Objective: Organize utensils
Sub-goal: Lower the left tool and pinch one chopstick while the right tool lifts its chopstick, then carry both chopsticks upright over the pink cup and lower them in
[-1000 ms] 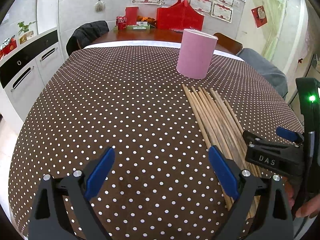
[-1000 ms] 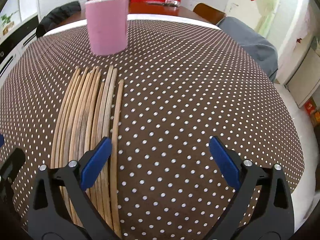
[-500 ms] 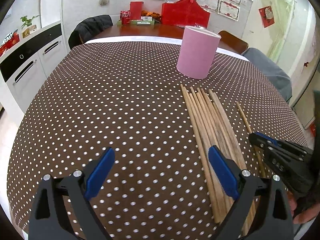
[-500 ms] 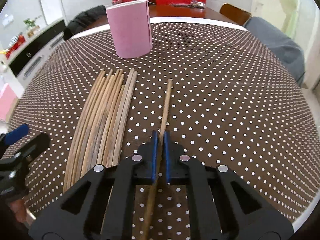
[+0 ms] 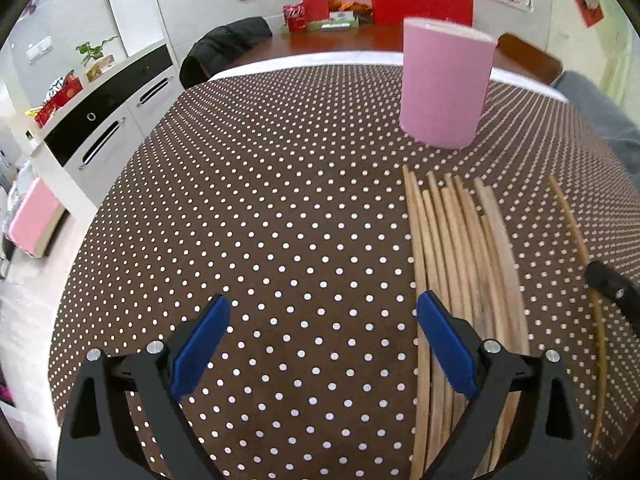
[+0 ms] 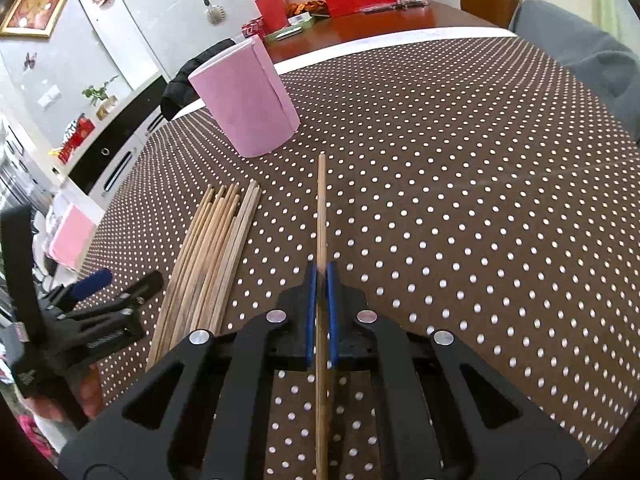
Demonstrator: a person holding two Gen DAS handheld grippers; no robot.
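Observation:
A bundle of several wooden chopsticks lies side by side on the brown dotted tablecloth. Behind them stands an upright pink cylinder holder. My right gripper is shut on a single chopstick, held apart to the right of the bundle, its tip pointing toward the holder. That chopstick also shows at the right of the left wrist view. My left gripper stands open just left of the bundle's near end, with only cloth between its fingers; its right finger overlaps the bundle's left edge.
The table's near and left edges drop to a floor with white cabinets at the left. A second wooden table with red boxes stands behind. A grey chair back sits at the far right. A hand holds the left gripper.
My right gripper went from open beside the bundle to shut on one chopstick and drew it off to the right. The left gripper shifted, bringing the holder and bundle closer in its view.

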